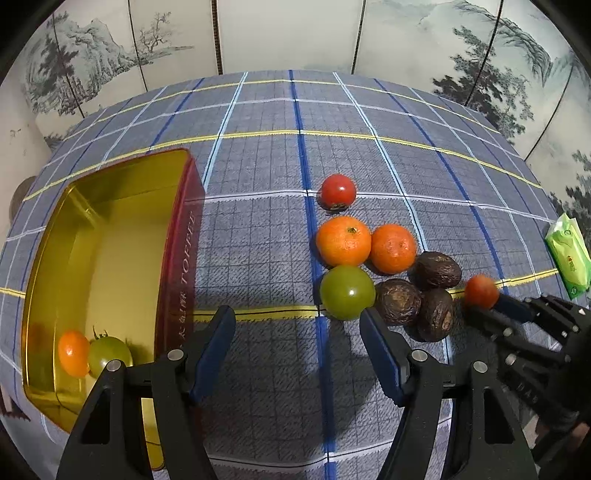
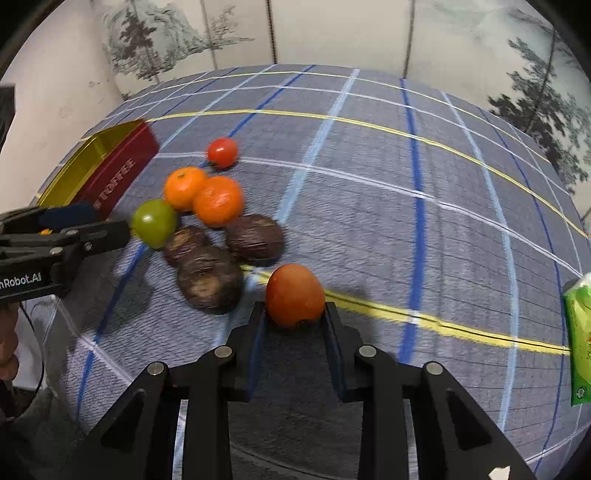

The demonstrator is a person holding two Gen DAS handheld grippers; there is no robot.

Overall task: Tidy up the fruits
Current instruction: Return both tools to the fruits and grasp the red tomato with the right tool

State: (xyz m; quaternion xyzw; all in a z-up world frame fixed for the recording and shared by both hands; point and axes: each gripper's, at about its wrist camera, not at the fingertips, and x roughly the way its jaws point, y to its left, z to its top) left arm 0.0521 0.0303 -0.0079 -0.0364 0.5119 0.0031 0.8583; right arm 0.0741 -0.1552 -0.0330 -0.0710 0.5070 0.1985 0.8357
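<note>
My right gripper (image 2: 294, 309) is shut on an orange-red tomato (image 2: 294, 293), with a pad against each side of it, just above the checked cloth. The left wrist view shows that tomato (image 1: 480, 291) at the tip of the right gripper (image 1: 488, 309). My left gripper (image 1: 297, 317) stands open and holds nothing; a green tomato (image 1: 347, 291) lies just beyond its right finger. Behind the green tomato are two mandarins (image 1: 343, 242) and a red tomato (image 1: 338, 192). Three dark wrinkled fruits (image 1: 397, 301) lie to its right. A red tin (image 1: 184, 254) with a gold inside stands at the left.
Inside the tin lie a small orange tomato (image 1: 73, 352) and a small green tomato (image 1: 109, 354). A green tissue pack (image 2: 580, 332) lies at the cloth's right edge. A painted folding screen (image 1: 288, 33) closes off the back. The left gripper (image 2: 107, 221) reaches in beside the green tomato (image 2: 154, 221).
</note>
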